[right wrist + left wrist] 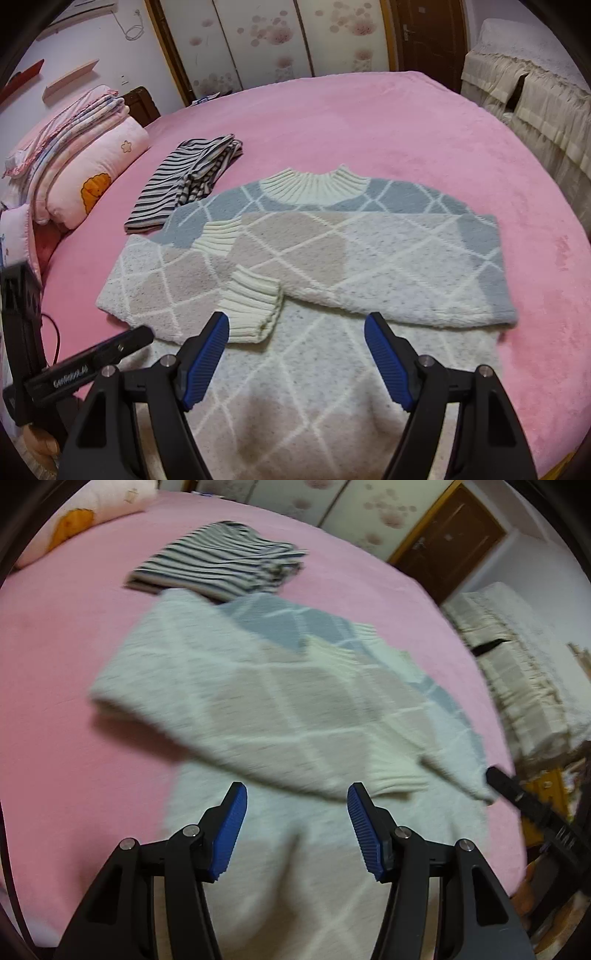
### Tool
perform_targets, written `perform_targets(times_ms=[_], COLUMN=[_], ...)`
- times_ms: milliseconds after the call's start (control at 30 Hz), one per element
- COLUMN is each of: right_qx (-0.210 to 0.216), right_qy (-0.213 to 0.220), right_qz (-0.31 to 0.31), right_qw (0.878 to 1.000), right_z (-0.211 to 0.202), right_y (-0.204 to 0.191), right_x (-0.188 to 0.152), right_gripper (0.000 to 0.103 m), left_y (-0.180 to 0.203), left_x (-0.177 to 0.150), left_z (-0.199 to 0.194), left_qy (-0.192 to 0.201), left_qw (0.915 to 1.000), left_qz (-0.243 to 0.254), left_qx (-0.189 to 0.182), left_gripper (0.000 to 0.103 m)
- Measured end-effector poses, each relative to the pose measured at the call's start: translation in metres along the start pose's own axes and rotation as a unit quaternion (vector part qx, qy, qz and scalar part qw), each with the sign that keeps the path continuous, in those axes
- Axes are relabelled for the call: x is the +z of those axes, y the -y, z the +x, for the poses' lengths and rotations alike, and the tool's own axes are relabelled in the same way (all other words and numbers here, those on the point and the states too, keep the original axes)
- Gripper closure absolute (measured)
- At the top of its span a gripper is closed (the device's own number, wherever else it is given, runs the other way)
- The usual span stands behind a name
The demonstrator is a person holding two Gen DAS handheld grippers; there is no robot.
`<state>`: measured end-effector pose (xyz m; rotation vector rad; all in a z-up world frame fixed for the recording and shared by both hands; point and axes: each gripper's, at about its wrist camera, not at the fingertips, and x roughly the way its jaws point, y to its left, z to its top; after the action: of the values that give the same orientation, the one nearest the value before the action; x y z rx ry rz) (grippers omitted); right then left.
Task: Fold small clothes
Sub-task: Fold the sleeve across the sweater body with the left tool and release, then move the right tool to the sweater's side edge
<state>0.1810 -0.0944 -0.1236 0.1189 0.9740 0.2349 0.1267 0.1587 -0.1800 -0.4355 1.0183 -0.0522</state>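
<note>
The sweater lies flat on the pink bed, diamond-patterned in cream, beige and grey-blue, both sleeves folded across its chest. Each hand-held gripper, left and right, hovers open, holding nothing.

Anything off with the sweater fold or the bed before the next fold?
Nothing damaged or spilled. The sweater lies flat, both sleeves folded across its chest, cuffs slightly staggered. The striped garment beside it is loosely folded, its near corner touching the sweater's shoulder.
</note>
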Motion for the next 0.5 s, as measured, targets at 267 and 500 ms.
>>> perform_targets(times_ms=[267, 500], right_qx=[0.027, 0.040], right_qy=[-0.044, -0.076], right_qz=[0.003, 0.013], right_qw=[0.999, 0.996], right_z=[0.044, 0.083], right_y=[-0.003, -0.002], right_x=[0.001, 0.006], right_gripper=[0.034, 0.046], left_y=[-0.038, -0.063], left_x=[-0.009, 0.001], left_z=[-0.010, -0.003], left_qy=[0.022, 0.024], left_qw=[0.9955, 0.9944], left_qz=[0.021, -0.011], left_qx=[0.090, 0.102], left_gripper=[0.041, 0.040])
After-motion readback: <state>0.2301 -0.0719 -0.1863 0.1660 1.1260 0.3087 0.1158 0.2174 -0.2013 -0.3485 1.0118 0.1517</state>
